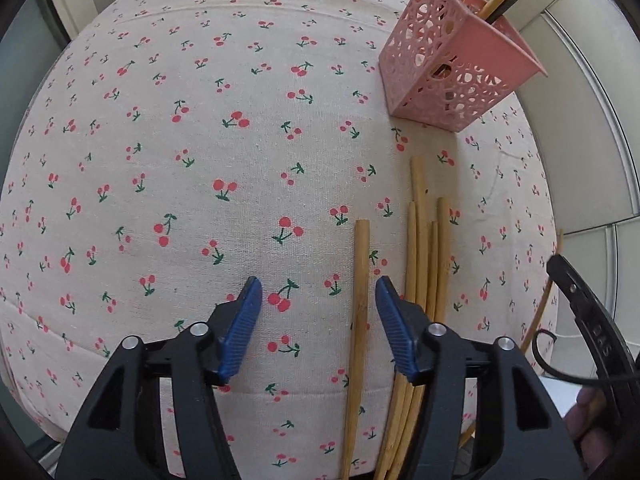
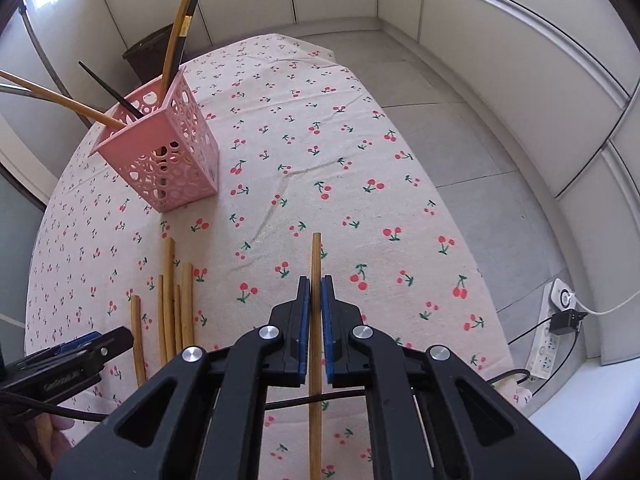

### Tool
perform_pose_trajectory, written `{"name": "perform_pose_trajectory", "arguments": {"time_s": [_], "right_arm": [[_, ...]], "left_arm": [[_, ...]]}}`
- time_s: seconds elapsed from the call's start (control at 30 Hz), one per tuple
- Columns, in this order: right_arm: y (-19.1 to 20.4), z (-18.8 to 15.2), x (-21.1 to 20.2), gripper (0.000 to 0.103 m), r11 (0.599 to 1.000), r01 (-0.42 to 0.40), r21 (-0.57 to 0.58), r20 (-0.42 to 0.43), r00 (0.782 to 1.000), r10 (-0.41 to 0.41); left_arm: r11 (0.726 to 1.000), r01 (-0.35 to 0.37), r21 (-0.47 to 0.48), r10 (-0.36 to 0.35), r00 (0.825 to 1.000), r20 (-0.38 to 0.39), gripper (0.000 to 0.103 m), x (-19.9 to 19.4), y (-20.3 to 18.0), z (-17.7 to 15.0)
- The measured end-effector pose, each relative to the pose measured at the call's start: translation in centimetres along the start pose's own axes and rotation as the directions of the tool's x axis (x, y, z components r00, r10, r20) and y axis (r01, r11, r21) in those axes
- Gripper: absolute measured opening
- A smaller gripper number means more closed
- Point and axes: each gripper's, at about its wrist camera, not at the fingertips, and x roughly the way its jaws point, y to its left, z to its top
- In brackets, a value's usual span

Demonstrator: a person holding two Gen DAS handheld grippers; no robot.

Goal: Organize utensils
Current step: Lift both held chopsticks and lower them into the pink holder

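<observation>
My left gripper [image 1: 319, 292] is open just above the cherry-print cloth, with a single bamboo chopstick [image 1: 359, 320] lying between its blue fingers, nearer the right one. A bundle of several bamboo chopsticks [image 1: 424, 256] lies just right of it. My right gripper [image 2: 316, 292] is shut on a bamboo chopstick [image 2: 316, 256], held above the table and pointing forward. A pink perforated holder [image 2: 168, 160] stands at the far left with several chopsticks [image 2: 176, 40] upright in it; it also shows in the left wrist view [image 1: 452, 68] at the upper right.
The table carries a cherry-print cloth [image 1: 200, 160]. Its right edge drops to a grey tiled floor [image 2: 460, 140]. A power strip with a plug and cables [image 2: 554, 328] lies on the floor at right. A dark bin [image 2: 148, 52] stands behind the table.
</observation>
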Motion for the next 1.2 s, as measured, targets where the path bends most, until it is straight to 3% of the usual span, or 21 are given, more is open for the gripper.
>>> {"name": "perform_pose_trajectory", "arguments": {"time_s": [0.13, 0.3, 0.5, 0.57, 0.63, 0.9, 1.2], "right_arm": [[-1.1, -0.1, -0.4, 0.006, 1.0, -0.011, 0.01, -0.007, 1.0, 0.011], [-2.2, -0.2, -0.7, 0.006, 1.0, -0.007, 0.028, -0.006, 1.0, 0.007], [-2.6, -0.2, -0.6, 0.006, 0.999, -0.009, 0.037, -0.01, 1.0, 0.009], [-2.4, -0.2, -0.5, 0.006, 0.999, -0.009, 0.033, -0.013, 1.0, 0.01], [-2.3, -0.3, -0.5, 0.006, 0.999, -0.01, 0.033, -0.015, 1.0, 0.01], [-1.8, -0.5, 0.0, 0.006, 1.0, -0.006, 0.027, -0.022, 1.0, 0.006], [-1.4, -0.1, -1.1, 0.006, 0.997, -0.058, 0.041, 0.008, 0.998, 0.058]], "left_arm": [[0.999, -0.029, -0.028, 0.03, 0.998, 0.051, 0.077, -0.1, -0.4, -0.2], [0.988, -0.151, -0.013, 0.152, 0.985, 0.081, 0.078, 0.7, -1.0, -0.6], [0.977, -0.211, 0.037, 0.205, 0.971, 0.123, 0.08, 1.6, -3.3, -1.8], [0.978, -0.203, 0.045, 0.196, 0.973, 0.12, 0.075, 1.8, -4.0, -2.0], [0.982, -0.179, 0.065, 0.17, 0.979, 0.116, 0.056, 1.6, -4.6, -2.4], [0.986, -0.116, 0.118, 0.105, 0.99, 0.096, 0.007, 1.1, -6.1, -2.8], [0.989, -0.07, 0.127, 0.053, 0.99, 0.132, 0.006, 0.2, -4.8, -2.1]]}}
